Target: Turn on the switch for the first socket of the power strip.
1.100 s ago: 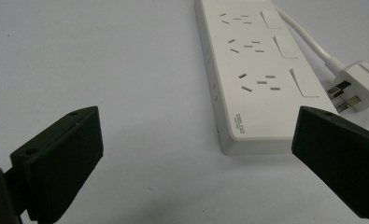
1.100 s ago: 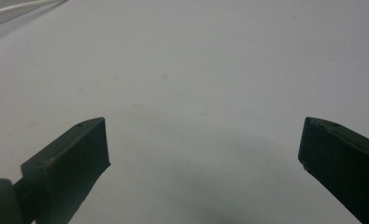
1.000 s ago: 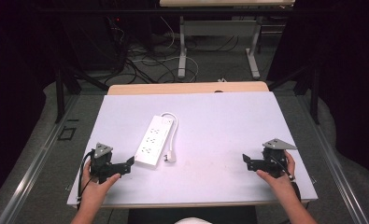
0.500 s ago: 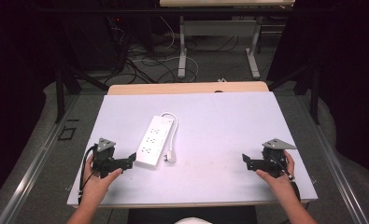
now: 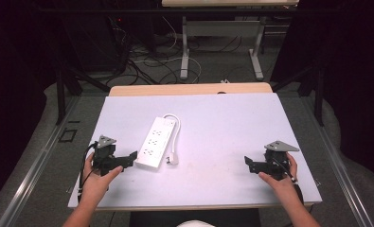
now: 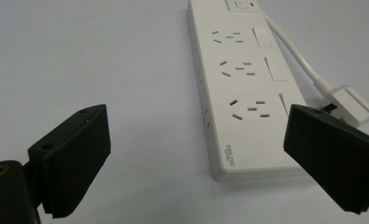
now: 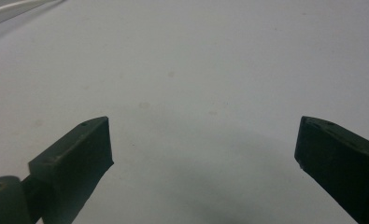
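The left gripper (image 6: 196,161) is holding its jaws spread wide, just short of the near end of the white power strip (image 6: 245,88), whose long axis is running away ahead of it. The right gripper (image 5: 251,164), also spread, is hovering well apart, probably idle.

You see the table (image 5: 222,123) evenly and brightly lit against dark surroundings; soft shadows fall under the blurred near jaws.
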Motion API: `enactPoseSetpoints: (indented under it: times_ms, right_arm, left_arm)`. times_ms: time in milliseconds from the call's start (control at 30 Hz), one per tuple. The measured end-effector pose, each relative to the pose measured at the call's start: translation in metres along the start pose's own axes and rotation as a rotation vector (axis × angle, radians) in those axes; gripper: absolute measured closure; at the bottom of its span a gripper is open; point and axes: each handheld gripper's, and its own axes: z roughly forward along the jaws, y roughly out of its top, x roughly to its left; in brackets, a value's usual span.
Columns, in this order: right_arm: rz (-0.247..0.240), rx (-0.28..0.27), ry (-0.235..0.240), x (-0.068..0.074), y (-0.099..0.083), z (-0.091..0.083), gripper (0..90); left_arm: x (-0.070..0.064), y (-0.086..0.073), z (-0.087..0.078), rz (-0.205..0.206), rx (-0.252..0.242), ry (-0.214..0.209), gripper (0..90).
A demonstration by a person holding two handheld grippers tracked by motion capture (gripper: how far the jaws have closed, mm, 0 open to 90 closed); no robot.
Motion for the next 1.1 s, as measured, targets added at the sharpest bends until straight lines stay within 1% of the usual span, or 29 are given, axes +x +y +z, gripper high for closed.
enactPoseSetpoints:
  times_ms: [33,67,167,200,267,300,333,367,400,433,467,533,567,633,700,800,867,900,933,1000,1033,1067,1100]
  right_arm:
    - [0.000,0.000,0.000,0.000,0.000,0.000,3.6]
    - [0.001,0.001,-0.001,0.000,0.000,0.000,3.7]
    - [0.008,0.003,0.000,0.000,0.000,0.000,4.1]
    - [0.009,0.002,0.003,-0.001,0.000,0.001,4.1]
    - [0.012,0.001,0.003,-0.001,0.000,0.001,4.3]
    - [0.013,0.001,0.005,-0.001,-0.001,0.001,4.3]
    - [0.020,0.003,0.007,-0.001,0.000,0.001,4.3]
    - [0.025,0.005,0.009,-0.001,0.000,0.001,4.3]
    - [0.026,0.006,0.009,-0.001,-0.001,0.001,4.3]
    - [0.026,0.007,0.010,-0.001,-0.001,0.001,4.5]
    - [0.016,0.004,0.008,-0.002,-0.001,0.001,4.6]
    - [0.021,0.006,0.007,-0.001,-0.001,0.001,4.7]
    - [0.022,0.006,0.009,-0.001,-0.001,0.001,4.8]
    - [0.024,0.006,0.010,-0.001,-0.001,0.001,4.9]
    - [0.024,0.005,0.010,-0.001,-0.001,0.002,5.1]
    - [0.024,0.006,0.009,-0.001,-0.001,0.002,5.3]
    - [0.025,0.005,0.010,-0.001,-0.001,0.002,5.4]
    - [0.025,0.005,0.010,-0.001,-0.001,0.002,5.5]
    - [0.021,0.005,0.009,-0.002,-0.001,0.002,5.5]
    - [0.022,0.004,0.010,-0.002,-0.001,0.002,5.6]
    - [0.022,0.004,0.010,-0.002,-0.001,0.002,5.7]
    - [0.019,0.005,0.011,-0.002,-0.001,0.002,5.8]
    - [0.021,0.004,0.010,-0.002,-0.001,0.002,5.8]
  left_arm:
    - [0.001,0.001,-0.001,0.005,0.004,0.000,8.1]
    - [0.001,0.002,-0.001,-0.002,0.004,-0.001,8.7]
    - [0.002,0.005,-0.002,-0.002,-0.001,0.002,10.7]
    - [0.002,0.007,-0.004,0.001,0.008,-0.002,11.6]
    - [0.002,0.009,-0.004,0.001,-0.007,0.003,13.8]
    - [0.002,0.010,-0.005,0.006,0.003,0.004,15.3]
    - [0.002,0.011,-0.005,0.004,-0.006,0.008,15.9]
    - [0.002,0.013,-0.006,0.011,0.002,0.009,15.8]
    - [0.002,0.014,-0.005,0.005,-0.011,0.011,15.9]
    - [0.002,0.015,-0.005,0.012,-0.006,0.014,16.0]
    - [0.002,0.016,-0.006,0.015,-0.002,0.012,16.1]
    - [0.002,0.018,-0.006,0.016,-0.005,0.016,16.3]
    - [0.002,0.020,-0.006,0.027,0.003,0.014,16.3]
    - [0.001,0.023,-0.006,0.030,-0.004,0.020,16.4]
    - [0.001,0.027,-0.007,0.040,0.006,0.022,16.4]
    - [0.001,0.033,-0.007,0.042,-0.010,0.031,16.6]
    - [0.001,0.037,-0.008,0.052,-0.006,0.027,17.0]
    - [0.001,0.039,-0.009,0.064,-0.004,0.025,17.9]
    - [-0.001,0.040,-0.008,0.055,-0.021,0.027,19.1]
    - [-0.002,0.044,-0.009,0.066,-0.018,0.023,19.3]
    - [-0.002,0.046,-0.009,0.065,-0.024,0.023,19.6]
    - [-0.002,0.048,-0.010,0.075,-0.021,0.018,20.5]
    - [-0.003,0.049,-0.009,0.060,-0.028,0.015,21.2]
